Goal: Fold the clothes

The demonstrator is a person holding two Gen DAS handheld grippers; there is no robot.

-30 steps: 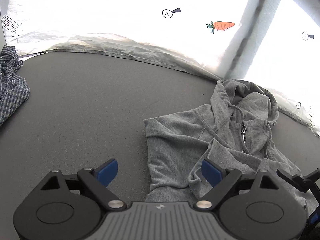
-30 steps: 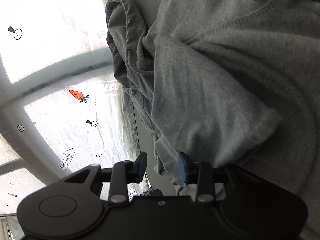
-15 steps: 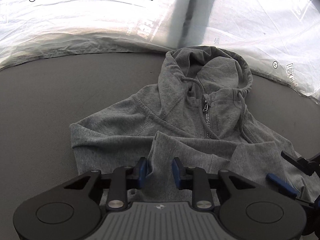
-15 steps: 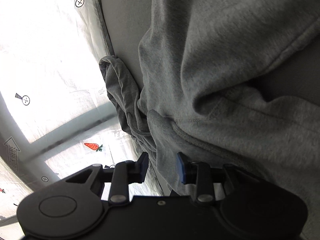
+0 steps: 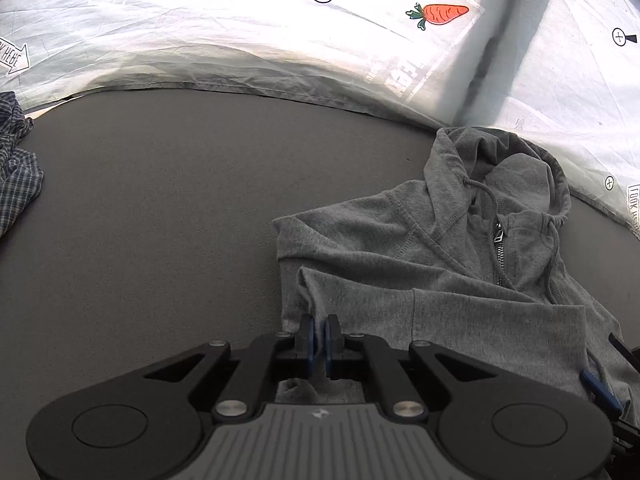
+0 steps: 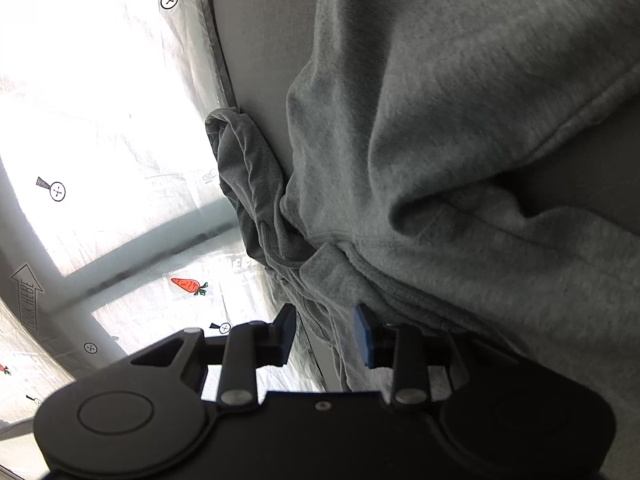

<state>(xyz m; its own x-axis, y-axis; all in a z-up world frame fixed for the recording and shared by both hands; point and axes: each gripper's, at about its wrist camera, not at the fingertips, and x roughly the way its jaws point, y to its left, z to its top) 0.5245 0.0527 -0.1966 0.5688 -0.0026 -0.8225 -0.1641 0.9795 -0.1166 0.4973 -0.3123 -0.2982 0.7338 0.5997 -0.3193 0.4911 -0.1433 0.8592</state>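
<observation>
Lying on a dark grey table [image 5: 160, 220], at about 3 o'clock in the left wrist view: one hoodie [image 5: 460, 280], mid-grey knit, hood at 1 o'clock, drawstrings loose, metal zip closed partway, sleeves folded across the chest, hem creased.

Left gripper [image 5: 319, 344]: jaws opening from nearly shut, a thin fold of the hoodie's lower edge pinched between the blue pads.

Right gripper [image 6: 324, 336]: jaws opening, moderately apart; a bunched ridge of hoodie [image 6: 460, 140] fabric runs between them, and whether the pads press it cannot be told.

Plaid shirt [image 5: 16, 184]: crumpled, at 9 o'clock, well apart from the hoodie.

Backdrop sheet [image 5: 240, 40]: white, wrinkled, printed with a carrot [image 5: 438, 14], crossed-circle markers, and an arrow reading roughly "LOOK HERE" [image 6: 28, 300].
</observation>
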